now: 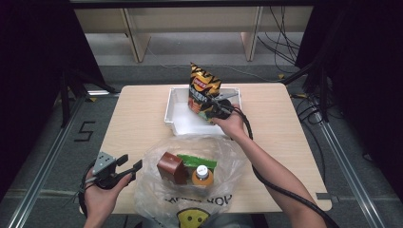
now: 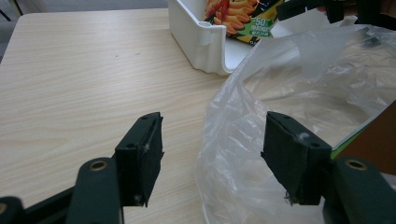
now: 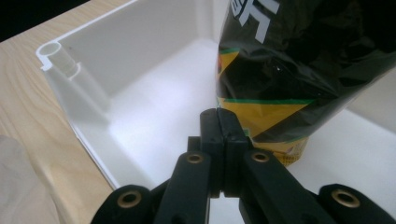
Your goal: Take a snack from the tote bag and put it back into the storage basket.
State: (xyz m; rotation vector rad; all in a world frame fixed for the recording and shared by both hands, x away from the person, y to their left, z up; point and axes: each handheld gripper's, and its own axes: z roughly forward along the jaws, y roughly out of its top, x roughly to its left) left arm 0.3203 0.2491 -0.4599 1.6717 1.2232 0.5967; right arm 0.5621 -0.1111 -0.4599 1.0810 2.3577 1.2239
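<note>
A black and orange chip bag (image 1: pixel 202 90) (image 3: pixel 299 60) stands tilted in the white bin (image 1: pixel 178 118) (image 3: pixel 93 84) at the table's far middle. My right gripper (image 1: pixel 210 110) (image 3: pixel 223 133) is shut on the bag's lower edge. Nearer me lies a clear plastic bag (image 1: pixel 152 190) (image 2: pixel 243 140) with a brown box (image 1: pixel 171 167), a green packet (image 1: pixel 197 160) and a capped bottle (image 1: pixel 202 175) inside. My left gripper (image 1: pixel 130 164) (image 2: pixel 212 161) is open at the plastic bag's left side, and the bag's edge lies between its jaws.
The light wood table (image 1: pixel 138 118) has bare room left of the bin and on its right side. The bin's near corner (image 2: pixel 196 37) stands just beyond the plastic bag. Metal frame rails and cables run along the floor around the table.
</note>
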